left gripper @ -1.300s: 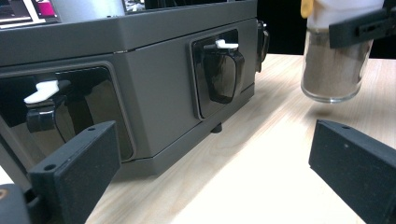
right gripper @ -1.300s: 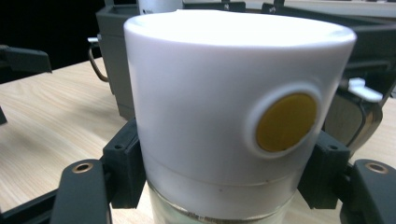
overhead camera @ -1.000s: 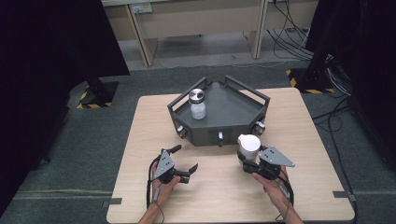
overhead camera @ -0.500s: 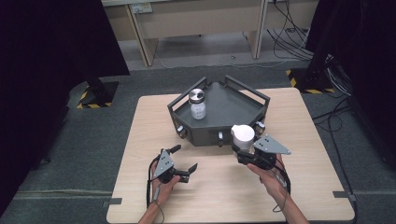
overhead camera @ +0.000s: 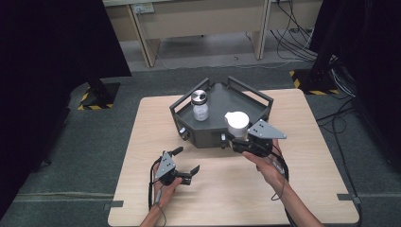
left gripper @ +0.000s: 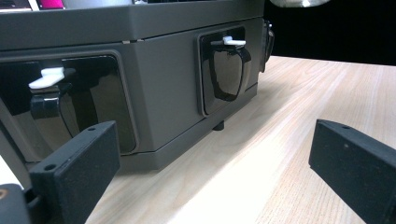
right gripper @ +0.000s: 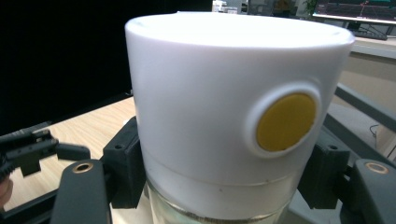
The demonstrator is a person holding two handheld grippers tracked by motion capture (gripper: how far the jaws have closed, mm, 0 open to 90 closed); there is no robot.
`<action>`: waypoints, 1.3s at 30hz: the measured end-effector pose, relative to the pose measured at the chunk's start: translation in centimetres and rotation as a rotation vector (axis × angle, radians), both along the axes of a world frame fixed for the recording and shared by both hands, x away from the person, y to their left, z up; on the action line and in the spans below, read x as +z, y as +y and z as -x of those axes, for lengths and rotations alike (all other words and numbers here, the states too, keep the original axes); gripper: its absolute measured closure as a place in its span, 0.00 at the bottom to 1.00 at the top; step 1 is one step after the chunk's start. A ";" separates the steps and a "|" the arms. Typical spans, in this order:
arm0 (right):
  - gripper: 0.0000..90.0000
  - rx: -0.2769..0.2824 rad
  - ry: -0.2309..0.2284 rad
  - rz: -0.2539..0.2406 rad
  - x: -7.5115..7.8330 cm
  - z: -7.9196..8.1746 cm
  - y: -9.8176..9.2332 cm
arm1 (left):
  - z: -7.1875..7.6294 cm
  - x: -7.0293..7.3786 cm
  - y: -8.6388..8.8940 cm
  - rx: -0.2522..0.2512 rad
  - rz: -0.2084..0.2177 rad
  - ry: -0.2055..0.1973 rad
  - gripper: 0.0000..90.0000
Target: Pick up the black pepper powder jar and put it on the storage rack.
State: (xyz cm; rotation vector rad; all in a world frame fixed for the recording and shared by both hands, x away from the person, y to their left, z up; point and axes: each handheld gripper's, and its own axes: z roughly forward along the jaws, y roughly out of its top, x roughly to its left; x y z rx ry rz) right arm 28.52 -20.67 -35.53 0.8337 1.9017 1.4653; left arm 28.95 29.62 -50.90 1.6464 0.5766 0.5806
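Note:
A glass jar with a white lid (overhead camera: 236, 122) hangs at the front edge of the dark grey tray (overhead camera: 250, 91), and my right gripper (overhead camera: 239, 138) is shut on it just below the lid. In the right gripper view the white-lidded jar (right gripper: 205, 102) stands upright between the black jaws of the right gripper (right gripper: 224, 179), and the lid's side carries a yellow disc (right gripper: 286, 121). A second jar with a silver lid (overhead camera: 200, 105) stands inside the tray at its left. My left gripper (overhead camera: 187, 160) rests open on the table in front of the tray, with nothing between the jaws of the left gripper (left gripper: 215, 163).
The wooden table (overhead camera: 302, 189) has bare surface to the right and in front of the tray. The tray's front wall (left gripper: 163, 93) holds glossy black recesses with white latches (left gripper: 46, 77). Cables and desk legs lie on the floor beyond the table.
My right gripper has risen off the table with the white-lidded jar and moved toward the tray's front edge. The left gripper has stayed where it was.

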 end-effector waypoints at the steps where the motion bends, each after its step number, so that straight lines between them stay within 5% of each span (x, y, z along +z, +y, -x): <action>1: 0.34 -0.002 0.002 0.002 0.6 -0.4 0.3 | 0.0 0.0 0.0 0.000 0.007 0.003 0.02; 14: 0.34 -0.066 -0.015 0.012 2.6 -3.4 2.5 | -0.1 0.0 0.0 -0.001 0.002 0.002 0.02; 39: 0.34 -0.185 0.031 0.022 1.0 -9.3 5.3 | -0.1 -0.1 0.1 -0.004 0.000 0.005 0.02</action>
